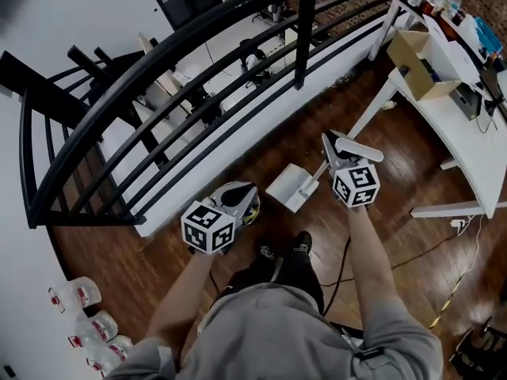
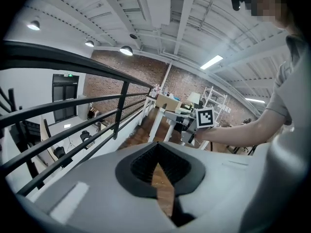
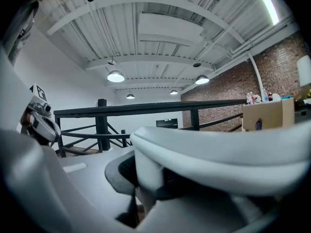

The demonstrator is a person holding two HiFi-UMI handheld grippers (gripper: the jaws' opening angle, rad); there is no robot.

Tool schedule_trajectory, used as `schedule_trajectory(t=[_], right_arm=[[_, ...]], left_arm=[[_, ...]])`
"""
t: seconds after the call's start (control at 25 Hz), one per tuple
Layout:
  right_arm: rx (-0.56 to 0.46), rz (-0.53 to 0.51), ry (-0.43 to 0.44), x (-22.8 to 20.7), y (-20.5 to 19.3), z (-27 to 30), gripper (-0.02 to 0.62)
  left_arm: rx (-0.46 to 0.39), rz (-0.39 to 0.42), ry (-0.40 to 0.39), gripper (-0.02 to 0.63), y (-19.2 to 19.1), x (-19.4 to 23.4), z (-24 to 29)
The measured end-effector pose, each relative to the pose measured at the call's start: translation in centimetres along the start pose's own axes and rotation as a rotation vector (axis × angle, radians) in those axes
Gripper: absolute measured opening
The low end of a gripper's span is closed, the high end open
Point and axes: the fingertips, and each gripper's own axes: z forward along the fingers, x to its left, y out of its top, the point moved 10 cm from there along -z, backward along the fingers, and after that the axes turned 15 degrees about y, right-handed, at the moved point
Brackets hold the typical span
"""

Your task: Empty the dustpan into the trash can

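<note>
A white dustpan hangs low over the wooden floor ahead of my feet, its thin handle running up to my right gripper. That gripper is shut on the handle. In the right gripper view the white handle crosses the jaws. My left gripper is held to the left of the dustpan, apart from it. Its tips meet with nothing between them and floor showing behind. A round rim with a yellowish inside peeks out under the left gripper, mostly hidden.
A curved black railing on a white ledge runs close ahead. A white desk carrying a cardboard box stands at the right. Plastic bottles lie at the lower left, and cables trail across the floor at the right.
</note>
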Motion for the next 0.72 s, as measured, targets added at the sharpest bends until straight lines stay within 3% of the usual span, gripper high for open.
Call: schedule_trajectory(t=[0.4,0.56,0.72], right_arm=[[0.021,0.054,-0.057,-0.2,-4.0,0.3,0.023],[0.035,0.135,-0.145,0.5,-5.1,-2.1,0.037],[0.029,0.225,-0.292,1.5,-6.5,-5.5,0.063]], left_arm=[[0.025,-0.006,-0.021,0.005,-1.0,0.5,1.6],[0.031,-0.011,-0.058,0.005,-1.2,0.3,2.1],[0.039,0.001,-0.124,0.005,-1.0,-0.9,3.0]])
